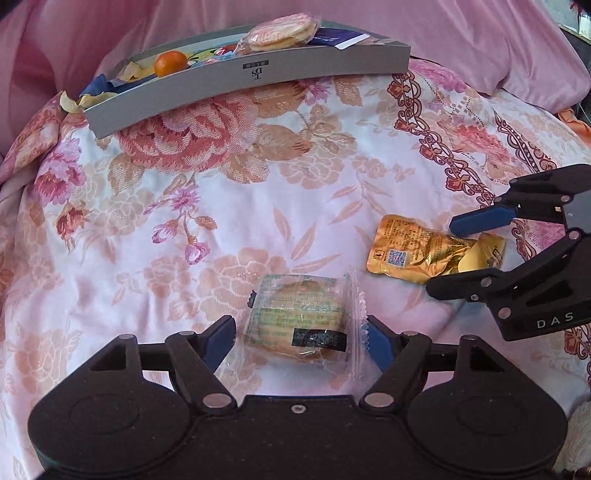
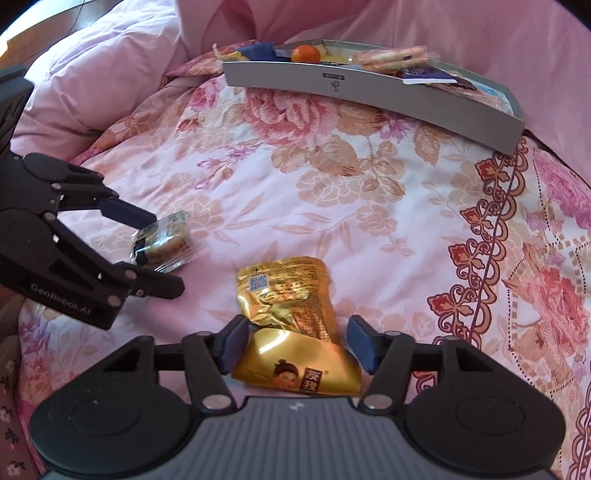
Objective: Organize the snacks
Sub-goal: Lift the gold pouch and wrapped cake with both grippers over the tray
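Note:
A cake in a clear wrapper (image 1: 299,321) lies on the floral bedspread between the fingers of my left gripper (image 1: 300,326). The jaws stand open; only the wrapper's crimped edge meets the right pad. In the right wrist view the same cake (image 2: 162,240) sits inside the left gripper (image 2: 168,253). A crumpled gold snack packet (image 2: 291,317) lies between the fingers of my right gripper (image 2: 298,325), which is open and straddles it without squeezing. From the left wrist view the gold packet (image 1: 424,254) and right gripper (image 1: 441,256) are at the right.
A shallow grey box tray (image 1: 258,74) sits at the far side of the bed, holding a tangerine (image 1: 170,63), a pack of round crackers (image 1: 280,33) and other wrappers. A pink quilt (image 2: 92,85) is bunched up behind and to the left.

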### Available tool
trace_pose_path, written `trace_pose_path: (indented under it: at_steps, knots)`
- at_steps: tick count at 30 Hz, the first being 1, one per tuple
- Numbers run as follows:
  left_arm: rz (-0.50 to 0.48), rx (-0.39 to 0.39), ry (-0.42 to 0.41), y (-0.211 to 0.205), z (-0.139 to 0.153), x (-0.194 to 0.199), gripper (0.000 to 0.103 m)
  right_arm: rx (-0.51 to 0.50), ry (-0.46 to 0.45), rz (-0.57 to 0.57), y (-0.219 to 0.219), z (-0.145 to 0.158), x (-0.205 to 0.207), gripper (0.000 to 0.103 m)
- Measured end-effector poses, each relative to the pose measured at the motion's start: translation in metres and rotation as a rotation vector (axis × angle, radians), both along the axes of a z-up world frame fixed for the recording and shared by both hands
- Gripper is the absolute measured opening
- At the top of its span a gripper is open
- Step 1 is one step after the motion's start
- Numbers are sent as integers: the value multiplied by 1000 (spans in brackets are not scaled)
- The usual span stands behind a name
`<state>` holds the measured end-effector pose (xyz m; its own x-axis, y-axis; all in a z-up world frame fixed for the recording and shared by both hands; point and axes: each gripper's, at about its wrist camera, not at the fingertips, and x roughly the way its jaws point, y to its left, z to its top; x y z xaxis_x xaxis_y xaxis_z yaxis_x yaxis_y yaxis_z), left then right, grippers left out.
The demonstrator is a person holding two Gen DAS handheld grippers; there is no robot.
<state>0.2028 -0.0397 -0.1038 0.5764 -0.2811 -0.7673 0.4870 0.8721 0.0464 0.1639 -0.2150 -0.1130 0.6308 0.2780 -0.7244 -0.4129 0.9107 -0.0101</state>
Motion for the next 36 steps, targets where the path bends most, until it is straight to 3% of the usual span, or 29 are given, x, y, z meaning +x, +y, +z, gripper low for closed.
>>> trace_pose_path:
  at_steps: [9, 18, 21, 23, 32, 36]
  knots:
    - [7, -41, 20, 0, 0, 6, 81, 14, 3, -6, 0, -4, 3, 80]
    - [59, -58, 30, 4, -4, 12, 73, 26, 9, -24, 2, -8, 4, 83]
    - [53, -68, 18, 2, -2, 10, 62, 23, 3, -23, 4, -8, 1, 76]
    - [57, -73, 16, 1, -2, 9, 60, 25, -3, -16, 6, -7, -1, 62]
    - [46, -77, -30, -3, 3, -1, 56, -16, -42, -15, 14, -5, -10, 58]
    - [38, -59, -50, -6, 5, -4, 54, -100, -115, 22, 24, -5, -19, 58]
